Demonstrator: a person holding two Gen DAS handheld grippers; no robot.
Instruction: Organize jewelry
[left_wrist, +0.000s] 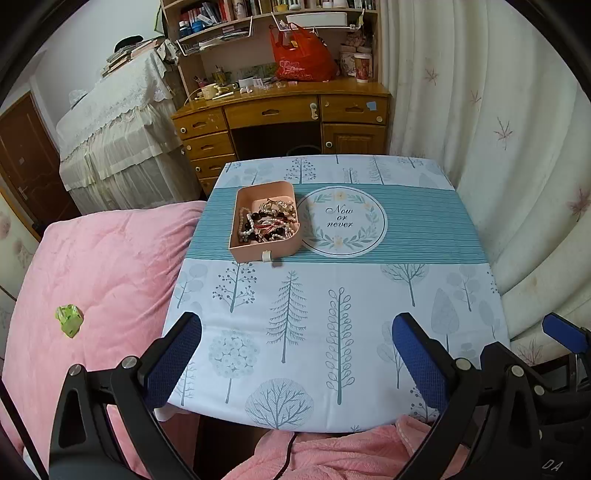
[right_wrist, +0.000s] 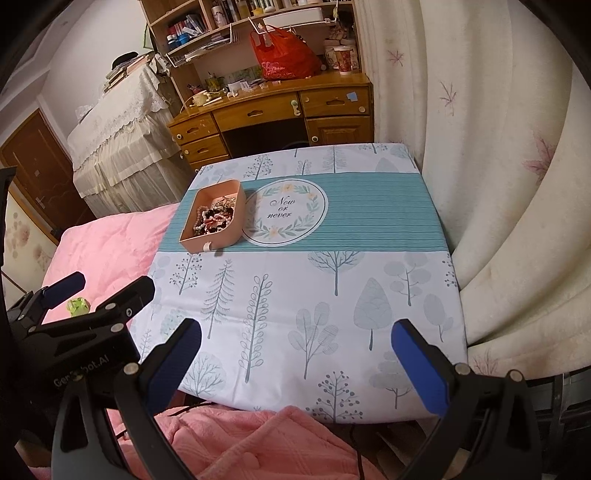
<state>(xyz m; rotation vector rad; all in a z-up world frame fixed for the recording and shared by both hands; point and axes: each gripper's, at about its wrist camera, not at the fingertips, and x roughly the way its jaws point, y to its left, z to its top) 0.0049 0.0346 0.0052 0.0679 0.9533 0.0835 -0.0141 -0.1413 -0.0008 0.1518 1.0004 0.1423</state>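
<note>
A pink open box (left_wrist: 242, 251) (right_wrist: 225, 240) stands on the teal band of the table, left of the round "Now or never" print (left_wrist: 341, 221) (right_wrist: 286, 212). Inside it lies a tangle of jewelry (left_wrist: 267, 221) (right_wrist: 214, 218): pearl strands, dark beads, red cords and gold pieces. My left gripper (left_wrist: 297, 332) hovers open over the table's near edge, well short of the box, nothing between its blue pads (left_wrist: 419, 362). My right gripper (right_wrist: 295, 339) is likewise open and empty over the near right part of the table. The left gripper (right_wrist: 99, 295) also shows at the left of the right wrist view.
The small table (left_wrist: 369, 350) wears a tree-print cloth. A bed with a pink quilt (left_wrist: 96, 280) lies to the left, with a small green object (left_wrist: 69, 319) on it. Cream curtains (left_wrist: 498, 129) hang close on the right. A wooden desk (left_wrist: 280, 110) stands behind.
</note>
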